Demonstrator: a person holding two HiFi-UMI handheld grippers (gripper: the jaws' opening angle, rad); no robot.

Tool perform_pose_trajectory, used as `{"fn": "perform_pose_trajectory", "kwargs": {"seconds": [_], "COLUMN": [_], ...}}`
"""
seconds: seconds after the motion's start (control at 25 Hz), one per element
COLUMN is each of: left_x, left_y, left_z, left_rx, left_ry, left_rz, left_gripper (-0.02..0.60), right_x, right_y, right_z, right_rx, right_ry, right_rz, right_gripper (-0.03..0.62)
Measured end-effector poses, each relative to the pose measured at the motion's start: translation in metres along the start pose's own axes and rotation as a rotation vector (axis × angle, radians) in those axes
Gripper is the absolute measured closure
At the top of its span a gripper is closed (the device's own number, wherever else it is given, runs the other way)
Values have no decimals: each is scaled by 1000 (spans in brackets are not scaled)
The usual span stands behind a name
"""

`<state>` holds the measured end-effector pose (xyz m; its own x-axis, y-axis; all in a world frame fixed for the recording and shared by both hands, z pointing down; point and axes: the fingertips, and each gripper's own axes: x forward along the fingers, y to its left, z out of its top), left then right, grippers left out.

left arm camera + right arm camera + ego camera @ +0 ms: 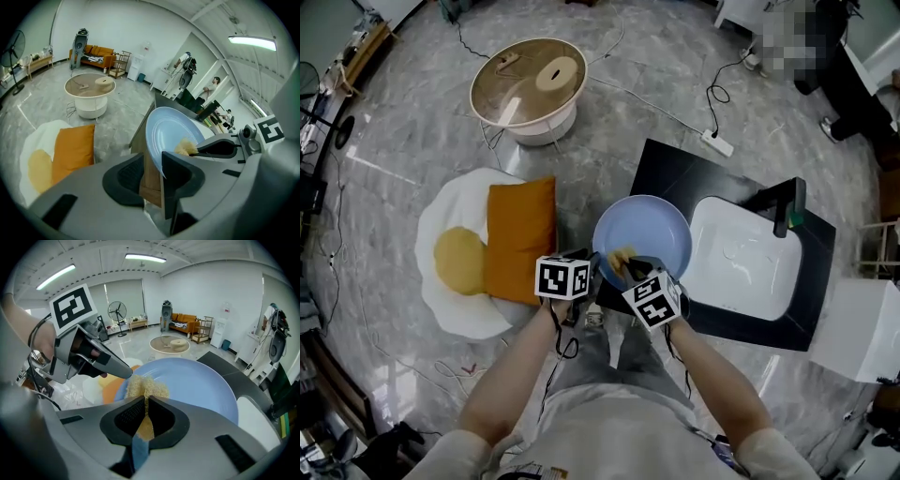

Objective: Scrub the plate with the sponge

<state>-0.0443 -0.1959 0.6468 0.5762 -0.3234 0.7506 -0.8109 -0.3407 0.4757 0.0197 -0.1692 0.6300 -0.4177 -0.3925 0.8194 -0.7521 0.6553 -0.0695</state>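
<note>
Head view: my right tool pinches the soft sponge onto the blue plate, which lies on the desk.

Left gripper view: my left tool stands wide, with the plate's rim in the gap, unclamped.

Right gripper view: the sponge squashes easily. The plate looks stiff, slick and breakable, so I'd grip its rim.

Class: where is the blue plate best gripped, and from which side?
Its thin left rim, from the left, where the left tool stands open: the plate seems to overhang the counter there; the right tool presses the sponge on its near part.
</note>
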Motion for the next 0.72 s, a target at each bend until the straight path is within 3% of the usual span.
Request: {"fn": "perform_pose_trajectory", "kwargs": {"seconds": [0.36,0.6,0.72], "left_x": [17,22,23], "left_y": [3,-3,-2], "left_z": [-3,-4,-4], "left_rx": [-49,50,44], "left_ry": [25,41,42], "left_rz": [-13,0,-2], "left_gripper": [477,494,499], "right_x": [33,42,48], "right_y": [-7,-15,-23], "right_z": [-3,10,18], "right_rx": [-55,-71,-79], "right_ry": [65,52,42], "right_rz": [44,57,46], "right_gripper": [545,545,545]}}
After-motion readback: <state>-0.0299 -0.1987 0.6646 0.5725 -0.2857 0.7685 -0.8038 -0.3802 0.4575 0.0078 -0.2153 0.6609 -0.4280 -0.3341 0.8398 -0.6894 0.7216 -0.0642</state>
